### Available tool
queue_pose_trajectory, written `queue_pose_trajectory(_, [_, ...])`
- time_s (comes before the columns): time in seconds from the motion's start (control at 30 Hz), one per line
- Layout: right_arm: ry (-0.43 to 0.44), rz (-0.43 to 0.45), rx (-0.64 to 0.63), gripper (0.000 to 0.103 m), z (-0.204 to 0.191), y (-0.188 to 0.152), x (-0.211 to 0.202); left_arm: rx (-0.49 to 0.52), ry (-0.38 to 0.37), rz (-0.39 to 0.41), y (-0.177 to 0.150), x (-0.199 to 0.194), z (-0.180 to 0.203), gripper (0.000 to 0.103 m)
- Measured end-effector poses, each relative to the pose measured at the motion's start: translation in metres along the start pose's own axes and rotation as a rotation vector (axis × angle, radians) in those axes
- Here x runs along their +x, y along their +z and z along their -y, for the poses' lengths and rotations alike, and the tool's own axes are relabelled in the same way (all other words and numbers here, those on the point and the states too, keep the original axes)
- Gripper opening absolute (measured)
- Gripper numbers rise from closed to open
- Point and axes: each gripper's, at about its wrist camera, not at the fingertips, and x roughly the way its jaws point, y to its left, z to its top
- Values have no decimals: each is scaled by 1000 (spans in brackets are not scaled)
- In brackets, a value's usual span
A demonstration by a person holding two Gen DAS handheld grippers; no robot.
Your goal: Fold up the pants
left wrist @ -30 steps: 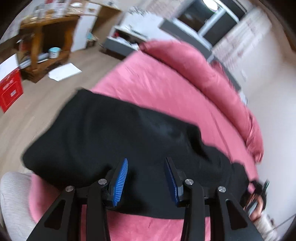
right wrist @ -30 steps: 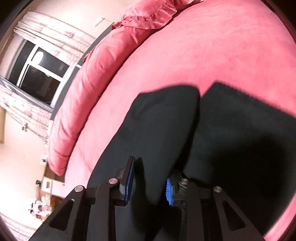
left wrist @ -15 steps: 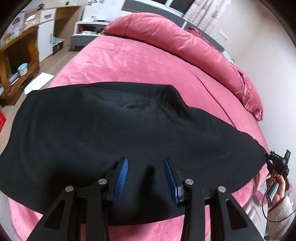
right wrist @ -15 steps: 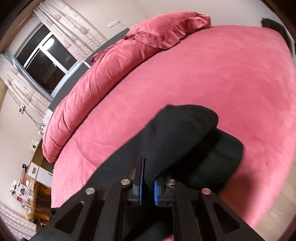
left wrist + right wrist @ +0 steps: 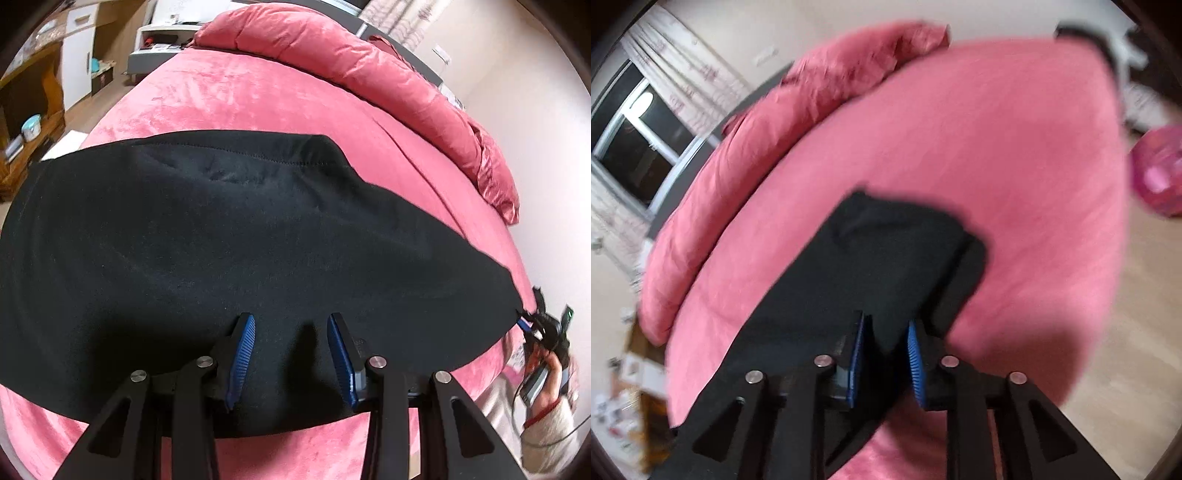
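Observation:
Black pants point(image 5: 221, 240) lie spread across the pink bed point(image 5: 258, 96), stretching from the left edge to a narrow end at the right. My left gripper point(image 5: 290, 321) hovers open just above the near part of the cloth, nothing pinched. In the right wrist view the leg end of the pants point(image 5: 894, 251) lies folded over on the bed point(image 5: 997, 147). My right gripper point(image 5: 884, 325) sits at its near edge with its jaws opening and black cloth still between the pads. The left wrist view also shows the right gripper point(image 5: 532, 325) at the pants' far tip, held by a person's hand point(image 5: 543, 373).
A rolled pink duvet point(image 5: 369, 66) runs along the far side of the bed. A wooden shelf unit point(image 5: 26, 122) and white cabinets stand on the floor at the left. A pink object point(image 5: 1160, 173) sits on the floor beside the bed's right edge.
The right gripper, shut on the raised leg end half a second ago, has parted its jaws, and that end now lies flatter on the bed. The left gripper has settled over the pants.

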Motion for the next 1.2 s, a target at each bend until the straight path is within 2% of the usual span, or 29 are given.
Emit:
queue_pose_trajectory(0.1, [-17, 164, -105, 26, -24, 3, -40, 7, -3, 19, 7, 0, 5, 41])
queue_pose_trajectory(0.17, [61, 177, -209, 26, -52, -1, -49, 17, -19, 18, 15, 5, 12, 41])
queue_pose_trajectory(0.27, [229, 36, -407, 26, -109, -24, -38, 31, -43, 22, 31, 15, 26, 41])
queue_pose_trajectory(0.37, [360, -99, -598, 26, -169, -68, -20, 65, -51, 37, 49, 25, 42, 41])
queue_pose_trajectory(0.53, [476, -223, -788, 23, -236, -127, 4, 135, -10, 27, 83, 54, 61, 41])
queue_pose_trajectory(0.6, [504, -275, -804, 23, -253, -143, 18, 152, 25, 17, 95, 68, 65, 40])
queue_pose_trajectory(0.7, [503, -323, -810, 22, -264, -158, 37, 161, 67, 13, 108, 85, 59, 38])
queue_pose_trajectory(0.8, [454, -334, -836, 22, -273, -171, 54, 170, 88, 14, 114, 100, 56, 36])
queue_pose_trajectory(0.97, [420, -327, -805, 15, -271, -176, 70, 294, 157, 81, 112, 115, 67, 38])
queue_pose_trajectory(1.07, [424, -331, -780, 14, -263, -177, 64, 302, 144, 107, 110, 115, 65, 38])
queue_pose_trajectory(1.2, [423, -317, -712, 16, -239, -156, 42, 263, 112, 117, 100, 101, 57, 39])
